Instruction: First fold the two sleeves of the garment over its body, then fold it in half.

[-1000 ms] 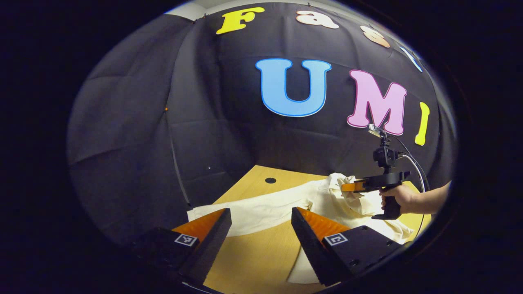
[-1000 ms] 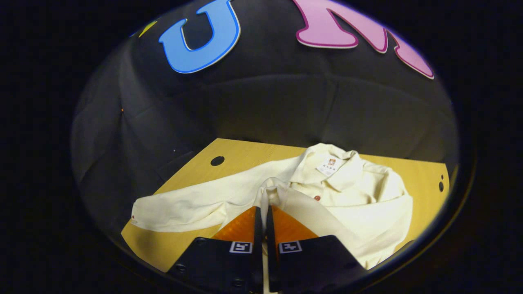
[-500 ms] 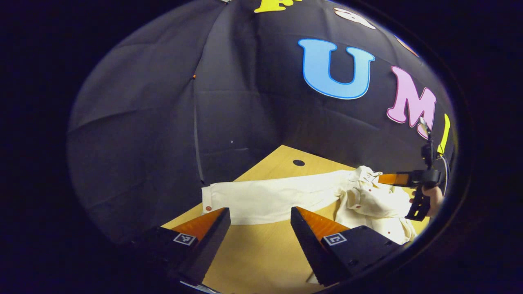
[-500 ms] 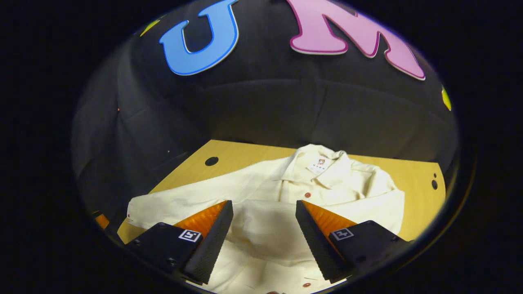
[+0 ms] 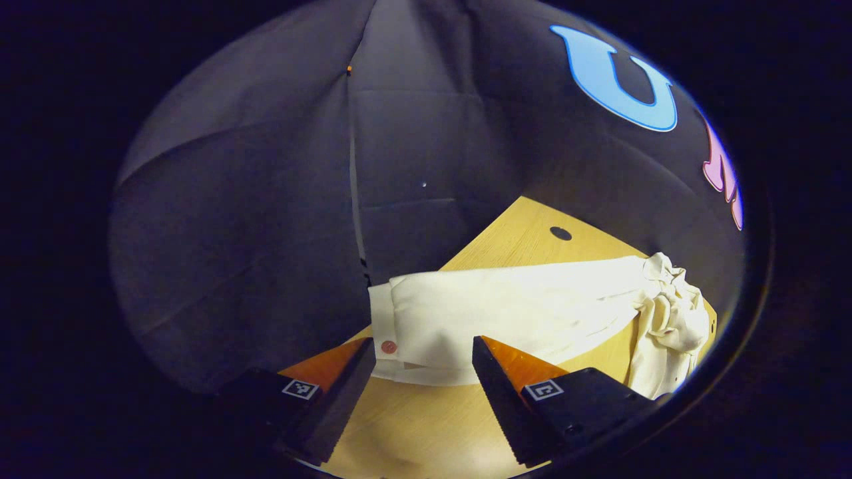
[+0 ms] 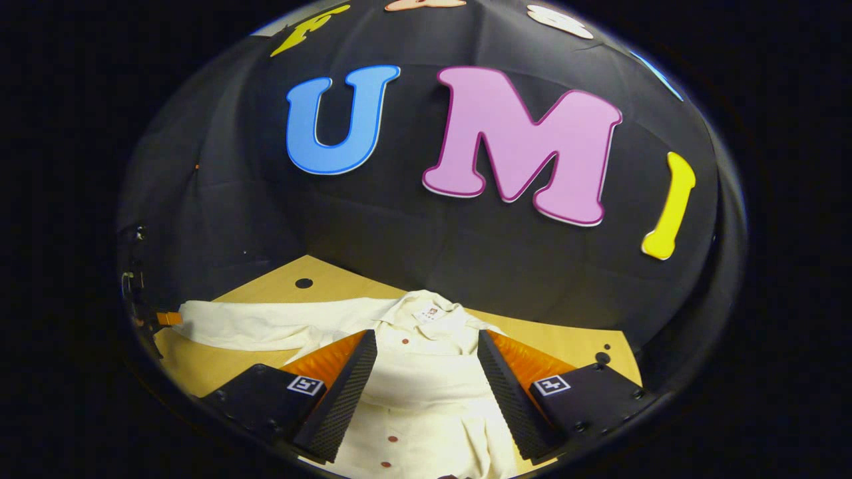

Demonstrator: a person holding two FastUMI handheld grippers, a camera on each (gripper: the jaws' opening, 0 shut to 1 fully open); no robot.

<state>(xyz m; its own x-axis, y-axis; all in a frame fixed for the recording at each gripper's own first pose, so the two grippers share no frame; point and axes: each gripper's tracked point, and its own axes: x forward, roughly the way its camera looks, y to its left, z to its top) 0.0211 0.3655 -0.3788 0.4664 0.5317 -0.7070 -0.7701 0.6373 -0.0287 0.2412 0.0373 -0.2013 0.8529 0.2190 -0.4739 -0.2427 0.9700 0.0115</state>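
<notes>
Low claw-mounted views, shared shirt [image 5: 532, 306]

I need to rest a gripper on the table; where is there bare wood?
Bare table lies in front of the outstretched sleeve, by the left gripper. More wood runs behind the sleeve, around the round hole, and right of the collar. The middle is crowded by the shirt body, under the right gripper.

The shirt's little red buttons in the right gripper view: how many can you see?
4 on the shirt: one below the collar, one lower right, two near the bottom. Folds or the gripper fingers may hide more.
</notes>
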